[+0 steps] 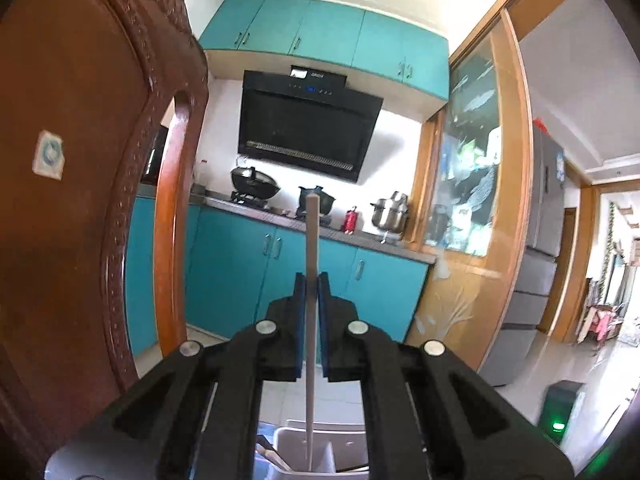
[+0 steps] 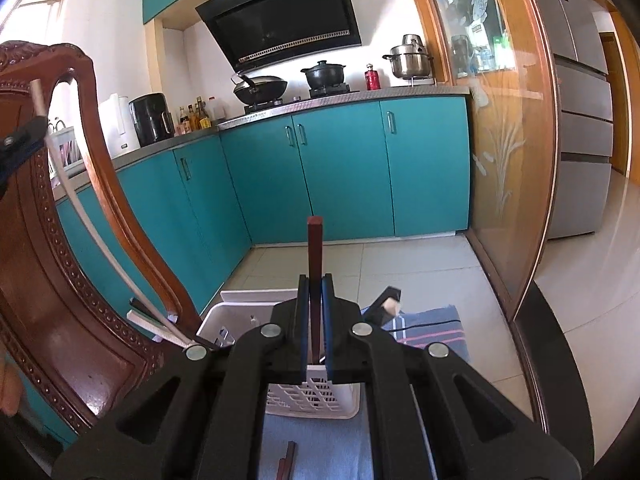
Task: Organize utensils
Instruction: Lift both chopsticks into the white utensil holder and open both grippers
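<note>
Between the blue pads of your left gripper (image 1: 312, 280) stood a pale white chopstick (image 1: 311, 236), clamped upright — its upper end rose above the fingers, its lower end reached down toward the white utensil basket (image 1: 344, 452) below. Your right gripper (image 2: 316, 280) was likewise closed, holding a dark reddish-brown chopstick (image 2: 315, 240) upright over the same white slotted basket (image 2: 240, 308), which sat on a blue cloth (image 2: 432, 328). More chopsticks leaned in the basket's left side, and another brown chopstick (image 2: 287, 460) lay on the cloth near you. A carved wooden chair back (image 1: 80, 160) stood close on the left — teal kitchen cabinets (image 2: 344, 168) lay beyond.
</note>
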A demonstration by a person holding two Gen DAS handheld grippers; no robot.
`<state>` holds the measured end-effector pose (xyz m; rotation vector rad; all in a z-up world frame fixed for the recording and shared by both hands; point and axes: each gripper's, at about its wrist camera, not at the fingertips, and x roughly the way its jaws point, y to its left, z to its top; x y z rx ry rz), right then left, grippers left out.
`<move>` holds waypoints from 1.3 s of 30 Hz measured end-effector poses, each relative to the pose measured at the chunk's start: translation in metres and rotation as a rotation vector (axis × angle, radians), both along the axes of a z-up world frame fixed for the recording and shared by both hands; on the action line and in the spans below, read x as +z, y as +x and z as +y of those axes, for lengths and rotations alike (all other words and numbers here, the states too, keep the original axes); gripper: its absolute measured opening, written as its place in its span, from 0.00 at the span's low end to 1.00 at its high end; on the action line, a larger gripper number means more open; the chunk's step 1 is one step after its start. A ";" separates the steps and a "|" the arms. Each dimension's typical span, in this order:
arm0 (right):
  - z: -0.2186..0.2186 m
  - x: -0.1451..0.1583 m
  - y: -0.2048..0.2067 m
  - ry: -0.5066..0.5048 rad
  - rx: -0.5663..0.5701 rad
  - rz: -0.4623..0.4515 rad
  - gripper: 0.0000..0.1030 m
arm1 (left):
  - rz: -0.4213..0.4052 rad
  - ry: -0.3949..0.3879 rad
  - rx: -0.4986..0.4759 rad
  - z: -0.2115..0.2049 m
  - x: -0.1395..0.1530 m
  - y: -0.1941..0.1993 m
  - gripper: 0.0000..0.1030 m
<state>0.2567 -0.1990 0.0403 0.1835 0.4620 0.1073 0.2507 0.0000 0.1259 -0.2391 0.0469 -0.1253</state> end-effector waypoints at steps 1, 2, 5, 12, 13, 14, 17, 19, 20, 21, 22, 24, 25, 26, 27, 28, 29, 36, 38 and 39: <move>0.001 -0.001 0.000 -0.004 0.002 0.000 0.07 | 0.010 0.000 -0.002 -0.001 -0.005 0.004 0.07; 0.001 -0.001 0.000 -0.007 0.003 -0.003 0.07 | 0.031 0.004 -0.005 -0.003 -0.013 0.012 0.07; 0.002 -0.001 0.000 -0.005 0.016 -0.002 0.07 | 0.106 0.008 -0.010 -0.010 -0.031 0.035 0.07; -0.002 -0.003 -0.001 0.020 0.022 0.004 0.07 | 0.041 -0.085 -0.022 0.003 -0.020 0.025 0.07; -0.003 -0.003 -0.001 0.025 0.023 0.006 0.07 | 0.005 -0.104 -0.012 0.006 -0.016 0.019 0.07; -0.004 -0.003 -0.002 0.029 0.025 0.008 0.07 | -0.019 -0.109 -0.007 0.006 -0.015 0.017 0.07; -0.005 -0.004 -0.002 0.030 0.025 0.008 0.07 | -0.047 -0.074 -0.009 -0.001 -0.015 0.019 0.07; -0.006 -0.004 -0.003 0.031 0.027 0.007 0.07 | -0.037 -0.046 -0.027 -0.010 -0.021 0.027 0.07; -0.006 -0.004 -0.003 0.032 0.027 0.007 0.07 | -0.027 -0.027 -0.030 -0.014 -0.024 0.031 0.07; -0.006 -0.005 -0.003 0.033 0.028 0.006 0.07 | -0.015 -0.009 -0.027 -0.018 -0.028 0.034 0.07; -0.006 -0.005 -0.004 0.030 0.029 0.006 0.07 | 0.005 0.017 -0.024 -0.024 -0.034 0.040 0.07; -0.005 -0.005 -0.003 0.019 0.037 0.004 0.07 | 0.048 0.051 -0.025 -0.033 -0.044 0.049 0.07; -0.004 -0.004 -0.003 0.012 0.041 0.003 0.07 | 0.077 0.061 -0.030 -0.036 -0.050 0.054 0.07; -0.003 -0.004 -0.004 0.007 0.046 0.003 0.07 | 0.096 0.061 -0.033 -0.038 -0.053 0.057 0.07; -0.002 -0.005 -0.005 0.001 0.055 0.003 0.07 | 0.113 0.061 -0.034 -0.038 -0.056 0.058 0.07; -0.001 -0.004 -0.005 -0.007 0.061 0.006 0.09 | 0.130 0.059 -0.041 -0.039 -0.058 0.059 0.07; 0.000 -0.004 -0.006 -0.010 0.063 0.005 0.12 | 0.140 0.059 -0.048 -0.039 -0.059 0.058 0.07; -0.009 0.019 -0.036 0.001 0.047 -0.089 0.49 | 0.140 0.109 -0.059 -0.039 -0.052 0.026 0.28; -0.010 0.031 -0.052 -0.006 0.036 -0.136 0.53 | 0.143 0.129 -0.069 -0.038 -0.050 0.008 0.32; -0.011 0.039 -0.063 -0.013 0.033 -0.164 0.53 | 0.147 0.135 -0.074 -0.037 -0.051 0.002 0.33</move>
